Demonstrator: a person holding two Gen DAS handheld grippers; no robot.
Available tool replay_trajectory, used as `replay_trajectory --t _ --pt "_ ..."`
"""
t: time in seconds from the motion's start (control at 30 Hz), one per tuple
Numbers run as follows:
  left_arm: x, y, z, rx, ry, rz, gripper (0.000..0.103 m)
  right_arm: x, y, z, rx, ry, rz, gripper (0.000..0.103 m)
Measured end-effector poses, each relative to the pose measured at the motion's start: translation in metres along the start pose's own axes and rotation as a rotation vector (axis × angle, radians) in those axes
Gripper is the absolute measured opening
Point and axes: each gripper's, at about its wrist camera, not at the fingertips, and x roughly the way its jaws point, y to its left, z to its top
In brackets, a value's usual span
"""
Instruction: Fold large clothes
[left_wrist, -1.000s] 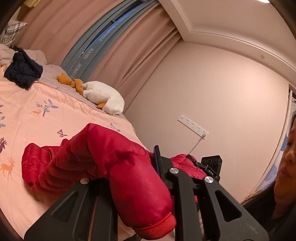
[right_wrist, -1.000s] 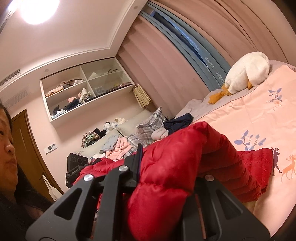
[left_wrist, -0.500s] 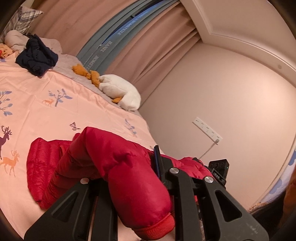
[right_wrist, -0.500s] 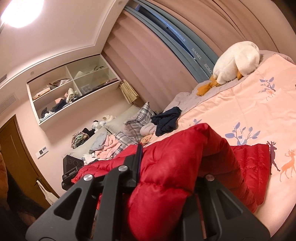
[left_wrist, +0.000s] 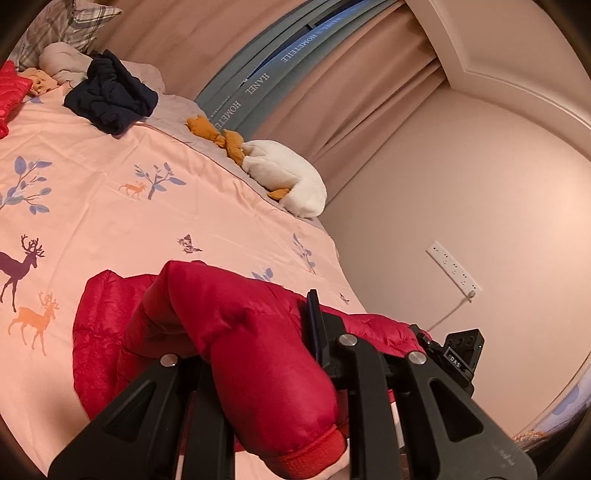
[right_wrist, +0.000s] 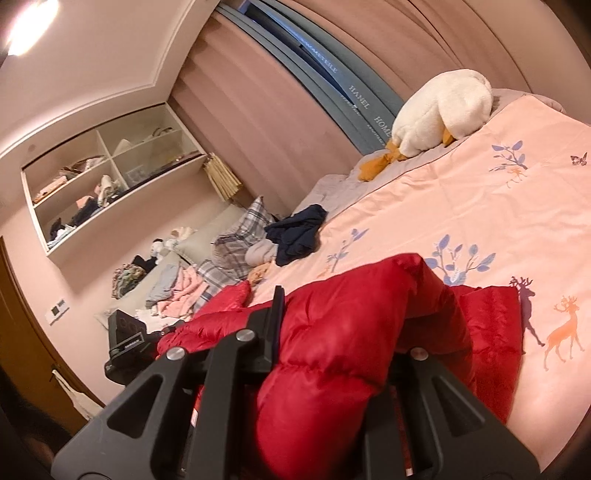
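A red puffer jacket (left_wrist: 107, 332) hangs partly over the pink deer-print duvet (left_wrist: 110, 206), its far end resting on the cover. My left gripper (left_wrist: 243, 321) is shut on a padded sleeve whose ribbed cuff (left_wrist: 310, 450) sits close to the camera. One black finger (left_wrist: 314, 325) shows; the other is hidden under the fabric. In the right wrist view my right gripper (right_wrist: 343, 325) is shut on another thick fold of the jacket (right_wrist: 491, 332), with one finger (right_wrist: 277, 314) visible. Each gripper's body shows in the other view, the right (left_wrist: 458, 358) and the left (right_wrist: 125, 332), joined by stretched red fabric.
A white goose plush (left_wrist: 288, 177) lies at the bed's far edge by the curtains. A dark navy garment (left_wrist: 110, 96) and plaid pillows (right_wrist: 236, 243) sit toward the headboard, with loose clothes (right_wrist: 177, 291) beside them. A wall shelf (right_wrist: 110, 184) and a wall socket strip (left_wrist: 454, 269) are visible.
Both grippers have sunk and moved toward the bed with the jacket still gripped. More of the duvet fills both views, and the person's face has left them.
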Motion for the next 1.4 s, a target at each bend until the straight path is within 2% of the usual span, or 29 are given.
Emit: replay_trajectory --t 0.43,0.73,1.2,1.4 --pt "0.026 0.022 0.006 -0.052 -0.007 0.078 0.016 0.027 -0.029 0.002 0.057 0.015 -0.079 0.013" --pt "0.042 0.045 0.005 -0.109 0.022 0.121 0.016 0.049 -0.051 -0.002 0.113 0.046 -0.113 0.013" --pt "0.064 0.072 0.007 -0.166 0.059 0.167 0.016 0.076 -0.063 0.0 0.118 0.094 -0.154 0.013" --pt "0.079 0.079 0.01 -0.158 0.089 0.214 0.016 0.093 -0.073 0.002 0.12 0.124 -0.193 0.013"
